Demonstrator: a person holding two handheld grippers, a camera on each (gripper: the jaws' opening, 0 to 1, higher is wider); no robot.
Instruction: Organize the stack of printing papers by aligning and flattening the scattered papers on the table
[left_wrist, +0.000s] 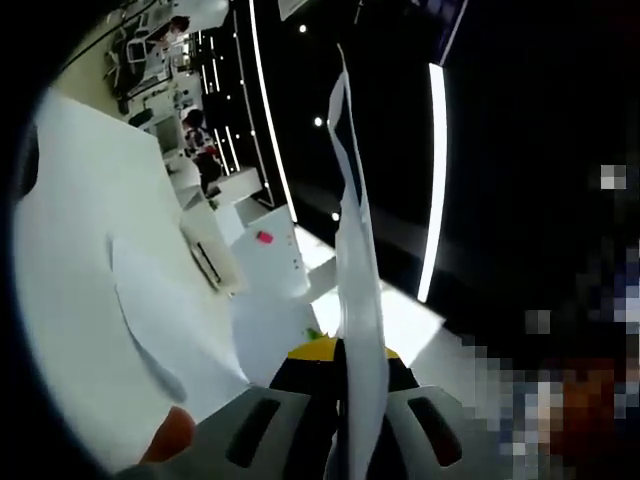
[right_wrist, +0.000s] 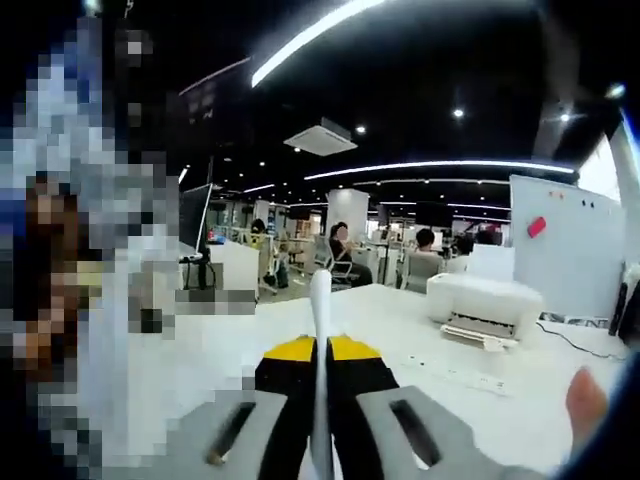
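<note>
While both grippers are raised off the table (right_wrist: 430, 335), the left gripper (left_wrist: 358, 400) has its jaws clamped on the papers (left_wrist: 358, 260), seen edge-on and standing upright above them. The right gripper (right_wrist: 320, 395) is likewise closed on a paper edge (right_wrist: 320, 330), left of the printer (right_wrist: 485, 305). Holding the stack from both sides probably allows its edges to be squared before it is laid flat.

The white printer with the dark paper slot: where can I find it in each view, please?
Left gripper view: the white printer with the dark paper slot lies left of centre, tilted, on the white table.
Right gripper view: the printer stands at right of centre, on the table.
Shared landmark: the white board with a pink note, next to the printer.
</note>
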